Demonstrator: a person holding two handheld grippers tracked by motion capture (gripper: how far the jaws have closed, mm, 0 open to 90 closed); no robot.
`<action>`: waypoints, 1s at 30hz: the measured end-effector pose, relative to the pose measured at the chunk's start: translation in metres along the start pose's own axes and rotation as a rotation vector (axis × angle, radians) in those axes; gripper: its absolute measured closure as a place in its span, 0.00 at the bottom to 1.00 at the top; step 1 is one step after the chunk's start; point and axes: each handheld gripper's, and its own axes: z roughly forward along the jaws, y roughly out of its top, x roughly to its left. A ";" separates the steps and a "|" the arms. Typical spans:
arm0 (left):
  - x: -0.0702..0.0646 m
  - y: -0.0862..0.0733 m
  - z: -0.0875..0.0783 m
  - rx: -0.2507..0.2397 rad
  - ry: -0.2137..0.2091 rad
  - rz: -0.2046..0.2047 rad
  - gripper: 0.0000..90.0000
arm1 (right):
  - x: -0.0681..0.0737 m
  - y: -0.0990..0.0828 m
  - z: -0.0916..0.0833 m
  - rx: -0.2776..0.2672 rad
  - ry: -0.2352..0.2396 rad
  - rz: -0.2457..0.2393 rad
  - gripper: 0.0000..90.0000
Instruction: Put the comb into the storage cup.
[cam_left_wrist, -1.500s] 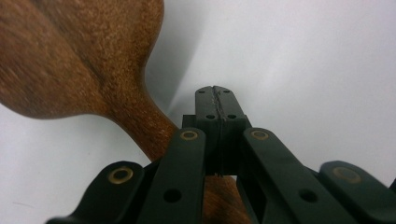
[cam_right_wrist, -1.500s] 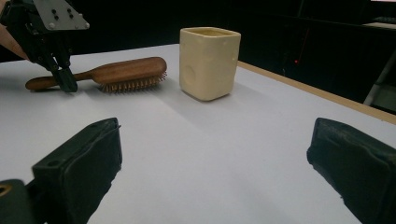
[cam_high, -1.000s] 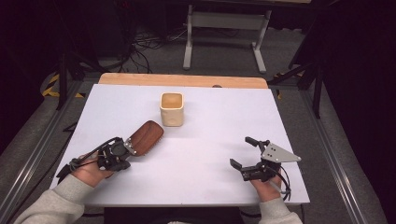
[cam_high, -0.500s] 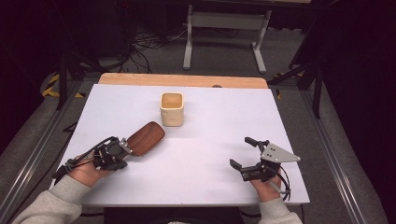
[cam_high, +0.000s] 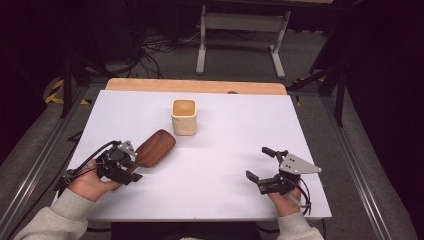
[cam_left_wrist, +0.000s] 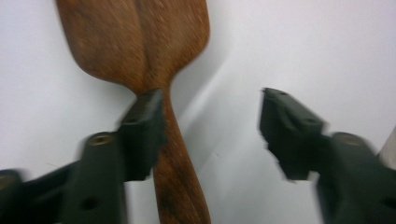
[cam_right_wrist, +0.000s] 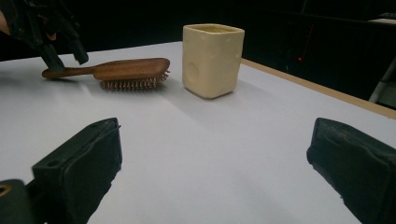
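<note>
My white surface (cam_high: 220, 165) ends in a pale wooden strip (cam_high: 195, 86) at 12 o'clock; past it lie a grey floor, loose cables (cam_high: 160, 47) and a metal stand (cam_high: 240, 22) in a dark room. A cream square cup (cam_high: 184, 117) stands near the surface's centre, its inside too shadowed to judge, and no writing is legible anywhere. The wooden hairbrush (cam_high: 152, 148) rests bristles down at the cup's 7 o'clock. My left hand-held gripper (cam_high: 131, 167) has just been opening, its jaws apart astride the handle, one jaw against it without clamping. My right hand-held gripper (cam_high: 260, 165), at 5 o'clock, is spread wide and holds nothing.
</note>
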 end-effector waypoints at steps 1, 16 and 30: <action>0.000 0.000 -0.001 -0.011 0.004 -0.007 0.36 | 0.000 0.000 0.000 0.000 0.000 0.001 0.04; 0.007 0.001 0.009 -0.024 0.118 -0.132 0.00 | 0.000 0.000 0.000 0.000 0.002 0.004 0.03; 0.011 0.004 0.032 0.065 0.129 -0.167 0.01 | 0.000 0.000 0.000 -0.001 0.004 0.003 0.03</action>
